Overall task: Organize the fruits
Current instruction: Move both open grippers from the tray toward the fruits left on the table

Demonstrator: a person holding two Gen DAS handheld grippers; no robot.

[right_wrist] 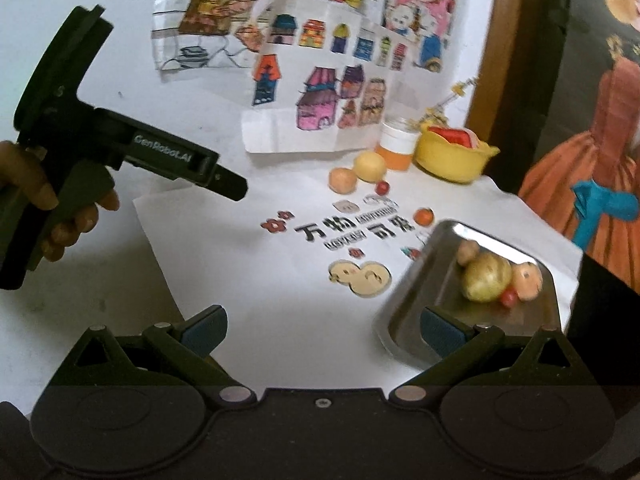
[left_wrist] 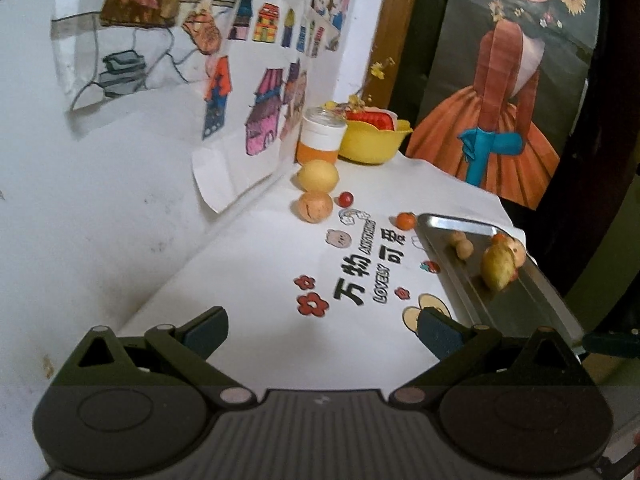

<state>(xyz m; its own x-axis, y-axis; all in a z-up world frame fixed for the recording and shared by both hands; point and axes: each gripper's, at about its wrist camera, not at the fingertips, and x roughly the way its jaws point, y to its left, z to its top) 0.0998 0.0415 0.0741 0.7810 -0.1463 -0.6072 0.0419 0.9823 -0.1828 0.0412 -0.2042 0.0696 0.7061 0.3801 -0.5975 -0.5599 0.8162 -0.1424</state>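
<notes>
We have several fruits in the metal tray (right_wrist: 416, 280) at the table's right edge; four fruits (right_wrist: 370, 166) wait near the back; left gripper (left_wrist: 322, 330) and right gripper (right_wrist: 322, 330) both gape empty

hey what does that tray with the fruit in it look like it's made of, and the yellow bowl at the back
The tray looks like polished metal, probably stainless steel: silvery, with bright glare on its rim and mirror-like reflections of the fruit. The yellow bowl looks like moulded plastic: opaque, uniform colour, soft sheen, with a small pouring lip.
</notes>
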